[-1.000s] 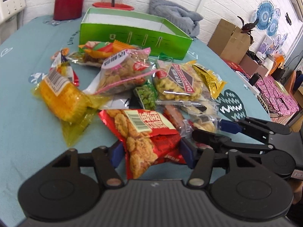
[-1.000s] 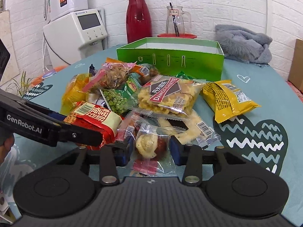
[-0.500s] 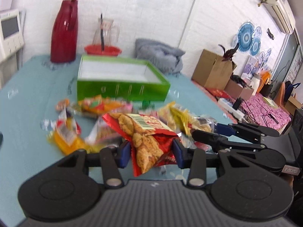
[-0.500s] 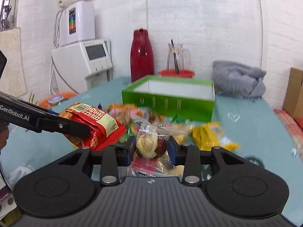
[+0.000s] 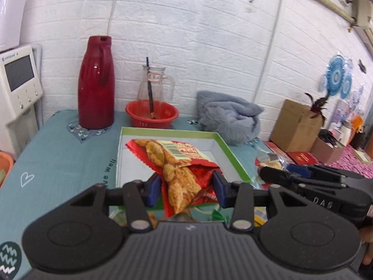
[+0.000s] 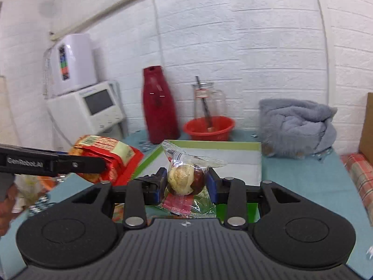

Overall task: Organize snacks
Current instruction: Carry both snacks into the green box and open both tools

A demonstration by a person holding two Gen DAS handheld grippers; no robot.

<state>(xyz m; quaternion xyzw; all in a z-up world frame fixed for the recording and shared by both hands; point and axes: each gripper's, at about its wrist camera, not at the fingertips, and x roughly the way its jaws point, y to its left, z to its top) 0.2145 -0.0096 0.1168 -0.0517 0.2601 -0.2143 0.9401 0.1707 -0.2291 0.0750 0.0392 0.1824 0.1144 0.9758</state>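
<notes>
Teal cloth-covered bench point(image 5: 58, 154), carrying at its far side the shallow green cardboard box with white inside point(image 5: 223, 144); box floor bare where visible, so, by judgement, nothing yet sorted and both carried items short of deposit. Red foil packet of golden fried pieces point(image 5: 179, 163), clenched between the blue pads of the left claw point(image 5: 186, 187), raised off the bench in front of the box opening. Small clear-wrapped sweet, cream and dark red point(image 6: 185, 179), clamped in the right claw point(image 6: 186, 183), likewise held up before the box. Remaining, by judgement: carry over the rim, release both, then return for further packets.

Left wrist view only: scraps of wrappers low behind the claw, hinting at snacks left on the bench; brown cardboard carton point(image 5: 296, 126) at right. Right wrist view only: white screened appliance point(image 6: 93, 109) at left, and the left claw seen from the side with its packet.
</notes>
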